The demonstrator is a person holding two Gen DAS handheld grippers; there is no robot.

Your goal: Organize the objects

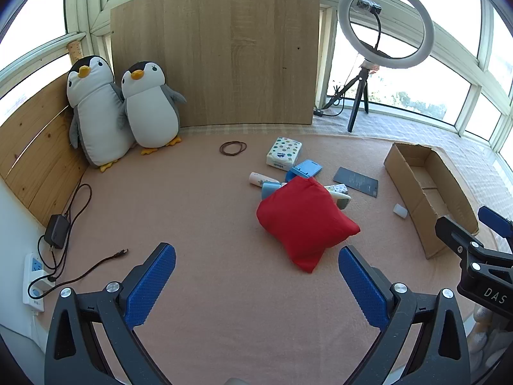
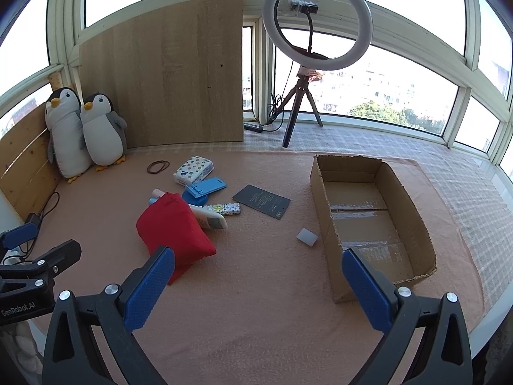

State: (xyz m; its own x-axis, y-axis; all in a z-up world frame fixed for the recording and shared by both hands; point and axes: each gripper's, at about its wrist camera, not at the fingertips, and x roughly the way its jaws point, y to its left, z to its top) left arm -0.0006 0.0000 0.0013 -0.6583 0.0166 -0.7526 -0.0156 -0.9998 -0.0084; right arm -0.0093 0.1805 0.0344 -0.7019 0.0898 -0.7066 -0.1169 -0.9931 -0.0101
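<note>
A red cloth pouch point(image 1: 306, 219) lies on the pink mat, also in the right wrist view point(image 2: 174, 229). Behind it lie a tissue pack point(image 1: 283, 153), a blue phone stand point(image 1: 304, 170), a white tube point(image 2: 208, 219), a patterned stick point(image 2: 224, 208), a dark card point(image 2: 261, 201) and a small white cap point(image 2: 307, 235). An open cardboard box point(image 2: 368, 221) stands to the right and holds nothing I can see. My left gripper point(image 1: 256, 288) is open and empty, just short of the pouch. My right gripper point(image 2: 258, 288) is open and empty, between pouch and box.
Two plush penguins point(image 1: 121, 109) lean at the back left beside a wooden board point(image 1: 214, 51). Brown hair ties point(image 1: 233, 147) lie near it. A ring light on a tripod point(image 2: 315, 22) stands at the back. A charger, cables and power strip point(image 1: 35, 282) lie at the left edge.
</note>
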